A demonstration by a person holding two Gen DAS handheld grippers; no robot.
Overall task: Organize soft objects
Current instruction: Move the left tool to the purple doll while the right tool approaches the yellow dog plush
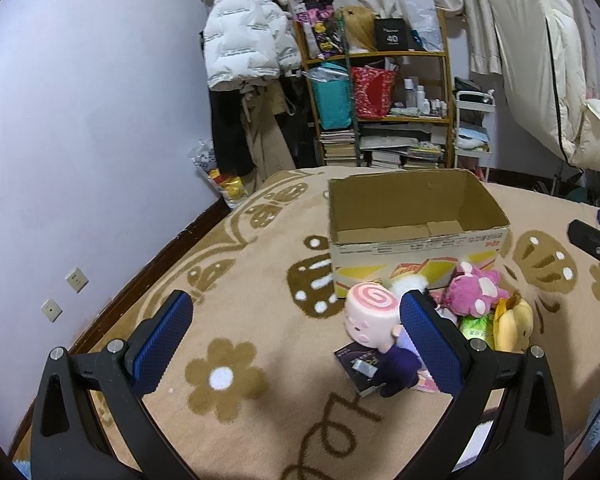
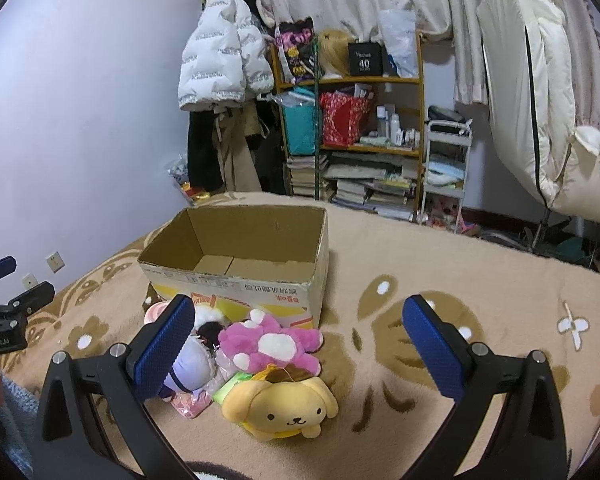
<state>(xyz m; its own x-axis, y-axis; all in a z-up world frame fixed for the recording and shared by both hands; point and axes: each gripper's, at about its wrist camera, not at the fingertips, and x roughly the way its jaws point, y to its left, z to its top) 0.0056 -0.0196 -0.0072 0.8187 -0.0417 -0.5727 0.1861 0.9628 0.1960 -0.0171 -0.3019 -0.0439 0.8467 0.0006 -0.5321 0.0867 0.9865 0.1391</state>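
Note:
An open, empty cardboard box (image 1: 416,232) stands on the beige patterned blanket (image 1: 260,312); it also shows in the right wrist view (image 2: 236,280). In front of it lies a pile of soft toys: a pink-headed doll in purple (image 1: 370,320), a pink plush bear (image 1: 474,288) (image 2: 272,342) and a yellow plush dog (image 1: 514,322) (image 2: 284,408). A dark book (image 1: 360,362) lies under the doll. My left gripper (image 1: 296,332) is open and empty, above the blanket left of the pile. My right gripper (image 2: 298,344) is open and empty, above the bear and dog.
A wooden shelf (image 1: 380,92) with bags, bottles and stacked books stands behind the bed, beside hanging coats (image 1: 244,32). A purple wall (image 1: 80,120) runs on the left. A white folded quilt (image 2: 540,92) hangs at right. A small white cart (image 2: 446,160) stands by the shelf.

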